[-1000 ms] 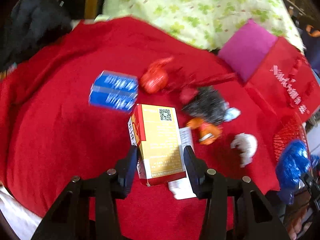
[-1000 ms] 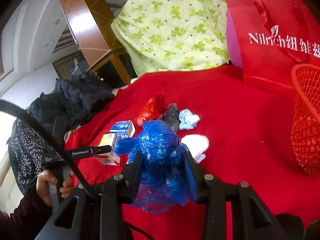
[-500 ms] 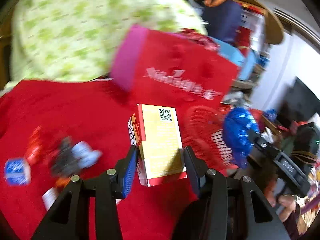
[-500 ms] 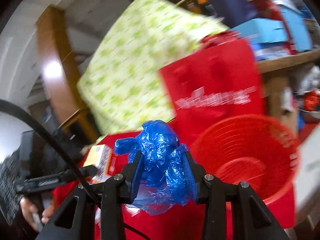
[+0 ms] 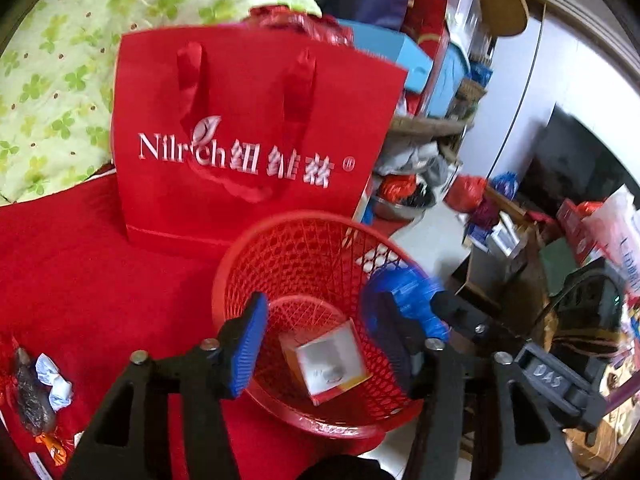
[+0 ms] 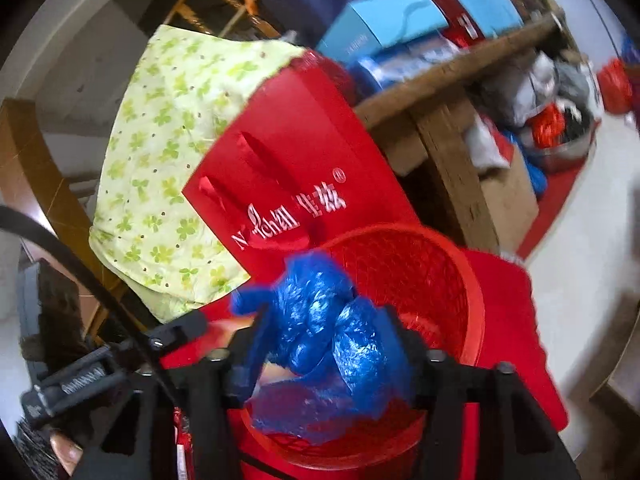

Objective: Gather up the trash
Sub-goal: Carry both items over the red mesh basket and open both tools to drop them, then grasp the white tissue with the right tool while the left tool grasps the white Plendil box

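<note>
A red mesh waste basket (image 5: 256, 256) stands at the edge of the red cloth; it also shows in the right wrist view (image 6: 460, 280). My left gripper (image 5: 320, 344) is open over the basket, and the yellow and red carton (image 5: 328, 364) lies inside on the bottom. My right gripper (image 6: 324, 356) is shut on a crumpled blue plastic bag (image 6: 320, 320) and holds it over the basket rim. The blue bag also shows at the basket's right side in the left wrist view (image 5: 408, 292).
A red paper gift bag (image 5: 248, 132) stands just behind the basket, with a green patterned pillow (image 5: 52, 68) to its left. Several wrappers (image 5: 36, 388) lie on the red cloth (image 5: 80, 280) at the left. Cluttered shelves and floor lie to the right.
Both grippers swung from the trash pile to the red basket. My left gripper opened and the carton dropped into the basket. The right gripper still holds the blue bag.
</note>
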A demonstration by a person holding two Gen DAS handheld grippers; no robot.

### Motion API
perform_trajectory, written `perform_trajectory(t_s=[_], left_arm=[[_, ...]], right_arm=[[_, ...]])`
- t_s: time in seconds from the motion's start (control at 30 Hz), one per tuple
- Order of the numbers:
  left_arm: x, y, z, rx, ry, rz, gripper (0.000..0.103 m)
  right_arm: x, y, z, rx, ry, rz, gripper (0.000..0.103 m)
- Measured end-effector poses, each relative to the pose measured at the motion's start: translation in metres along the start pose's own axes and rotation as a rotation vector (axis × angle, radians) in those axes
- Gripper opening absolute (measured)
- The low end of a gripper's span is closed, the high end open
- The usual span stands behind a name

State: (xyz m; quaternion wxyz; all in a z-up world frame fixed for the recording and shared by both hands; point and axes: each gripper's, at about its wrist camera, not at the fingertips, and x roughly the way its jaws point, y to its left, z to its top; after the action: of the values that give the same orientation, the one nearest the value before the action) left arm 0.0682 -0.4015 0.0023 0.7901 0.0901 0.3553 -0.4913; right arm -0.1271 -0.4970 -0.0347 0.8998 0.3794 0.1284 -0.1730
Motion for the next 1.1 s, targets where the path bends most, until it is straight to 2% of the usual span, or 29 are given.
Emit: perform_trajectory(t_s=[0.13, 0.27, 0.37, 0.5, 0.6, 0.77, 0.93, 1.1], left_arm=[[-0.017, 0.010, -0.019, 0.007, -0.011, 0.042, 0.061], [-0.049, 0.034, -0.042, -0.039, -0.047, 0.094, 0.067], [-0.076, 0.059, -0.070, -0.088, -0.047, 0.140, 0.067], [-0.116, 0.106, -0.120, -0.163, -0.038, 0.257, 0.067], [-0.150, 0.146, -0.158, -0.244, -0.033, 0.367, 0.067], [-0.185, 0.204, -0.212, -0.361, -0.015, 0.513, 0.067], [-0.192, 0.241, -0.247, -0.484, 0.010, 0.496, 0.067], [-0.176, 0.254, -0.255, -0.532, 0.028, 0.426, 0.067]], right_arm=[[-0.003, 0.005, -0.006, -0.035, -0.010, -0.002, 0.062], [-0.009, 0.028, -0.010, -0.077, -0.033, 0.034, 0.062], [-0.016, 0.062, -0.020, -0.155, -0.053, 0.091, 0.062], [-0.014, 0.107, -0.040, -0.246, -0.035, 0.170, 0.062], [0.005, 0.139, -0.064, -0.299, 0.039, 0.212, 0.062], [0.058, 0.172, -0.117, -0.342, 0.258, 0.219, 0.062], [0.117, 0.183, -0.166, -0.356, 0.467, 0.196, 0.062], [0.162, 0.186, -0.194, -0.352, 0.573, 0.163, 0.062]])
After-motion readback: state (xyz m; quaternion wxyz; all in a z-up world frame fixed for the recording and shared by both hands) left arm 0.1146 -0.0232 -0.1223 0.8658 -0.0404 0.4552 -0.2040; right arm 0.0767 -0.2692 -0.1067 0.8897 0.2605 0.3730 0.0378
